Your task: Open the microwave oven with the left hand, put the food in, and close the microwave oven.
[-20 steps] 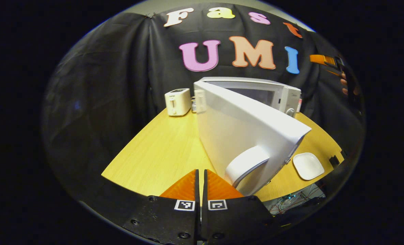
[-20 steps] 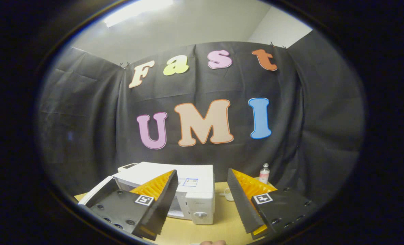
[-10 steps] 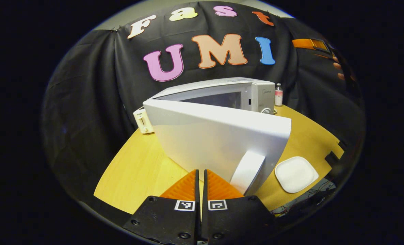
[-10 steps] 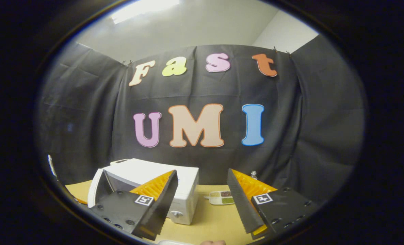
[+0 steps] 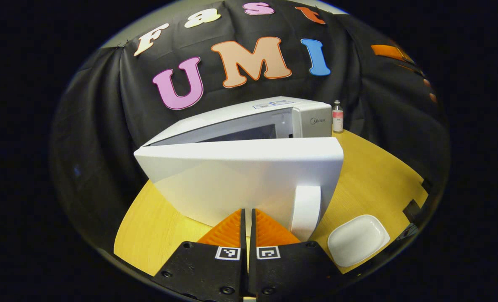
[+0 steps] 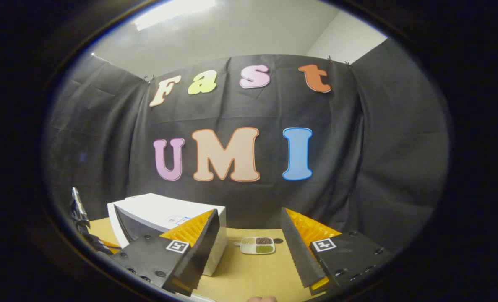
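The microwave [image 5: 274, 121] is sitting on the yellow surface [image 5: 374, 176], and its door [image 5: 240, 176] is hanging wide open. So the first part of the job looks done.

The left gripper [image 5: 247, 226] is pointing at the outside of the door, close to the door's handle [image 5: 305, 209]. Its jaws are squeezed together with nothing between them, and I cannot tell if they are touching the door.

A white dish [image 5: 358, 240] is lying on the surface just beside the door, on the handle side. It looks empty. A small bottle [image 5: 337, 117] is standing near the far corner of the microwave.

In the right gripper view, the right gripper [image 6: 249, 247] is hovering high, well apart from the microwave. Its jaws are spread wide and holding nothing. Past them, a little tray [image 6: 257, 246] with brown and green food in its cups is resting on the surface beside the microwave. I think this is the food for the job.

So the food is not inside yet. What is left, I think: picking up the food, putting it in the microwave, and then pushing the door shut.
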`<action>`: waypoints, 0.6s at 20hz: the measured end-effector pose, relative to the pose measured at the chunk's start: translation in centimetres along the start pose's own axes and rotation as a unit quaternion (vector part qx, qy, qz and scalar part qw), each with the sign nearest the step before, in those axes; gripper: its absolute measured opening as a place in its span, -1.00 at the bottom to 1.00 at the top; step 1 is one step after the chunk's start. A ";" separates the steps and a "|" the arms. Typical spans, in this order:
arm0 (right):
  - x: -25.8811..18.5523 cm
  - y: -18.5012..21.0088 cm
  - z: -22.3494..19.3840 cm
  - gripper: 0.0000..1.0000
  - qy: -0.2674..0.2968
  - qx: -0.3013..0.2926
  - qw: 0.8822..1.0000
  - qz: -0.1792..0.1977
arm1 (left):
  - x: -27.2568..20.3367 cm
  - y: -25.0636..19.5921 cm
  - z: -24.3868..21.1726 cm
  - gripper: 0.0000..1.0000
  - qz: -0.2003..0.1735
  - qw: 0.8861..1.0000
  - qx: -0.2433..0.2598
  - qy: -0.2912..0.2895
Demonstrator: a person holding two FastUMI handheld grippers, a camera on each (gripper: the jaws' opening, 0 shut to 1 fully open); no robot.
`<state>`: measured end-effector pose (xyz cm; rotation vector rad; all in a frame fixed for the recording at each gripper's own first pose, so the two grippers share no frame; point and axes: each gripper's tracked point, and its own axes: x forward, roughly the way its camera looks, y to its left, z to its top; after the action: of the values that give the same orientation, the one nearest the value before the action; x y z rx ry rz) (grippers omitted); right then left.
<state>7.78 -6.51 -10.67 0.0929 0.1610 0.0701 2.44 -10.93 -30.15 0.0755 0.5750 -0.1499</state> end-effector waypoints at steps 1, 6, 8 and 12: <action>0.0 -0.3 0.2 0.73 -0.003 0.000 1.000 0.001 | 0.5 -0.3 0.2 -1.00 0.002 1.000 -0.002 0.002; 0.6 -3.0 0.5 0.73 -0.012 -0.012 1.000 -0.010 | 3.2 -1.6 2.4 -1.00 0.003 1.000 -0.011 -0.002; 1.1 -3.8 0.5 0.73 -0.014 -0.004 1.000 -0.012 | 4.3 -1.8 3.5 -1.00 0.009 1.000 -0.011 -0.006; 2.2 -4.6 0.1 0.73 -0.010 0.013 1.000 -0.010 | 6.3 -2.6 5.7 -1.00 0.008 1.000 -0.013 -0.020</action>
<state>10.27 -10.86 -11.38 0.1186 0.1435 0.0466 10.27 -14.93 -28.91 0.0512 0.5359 -0.1278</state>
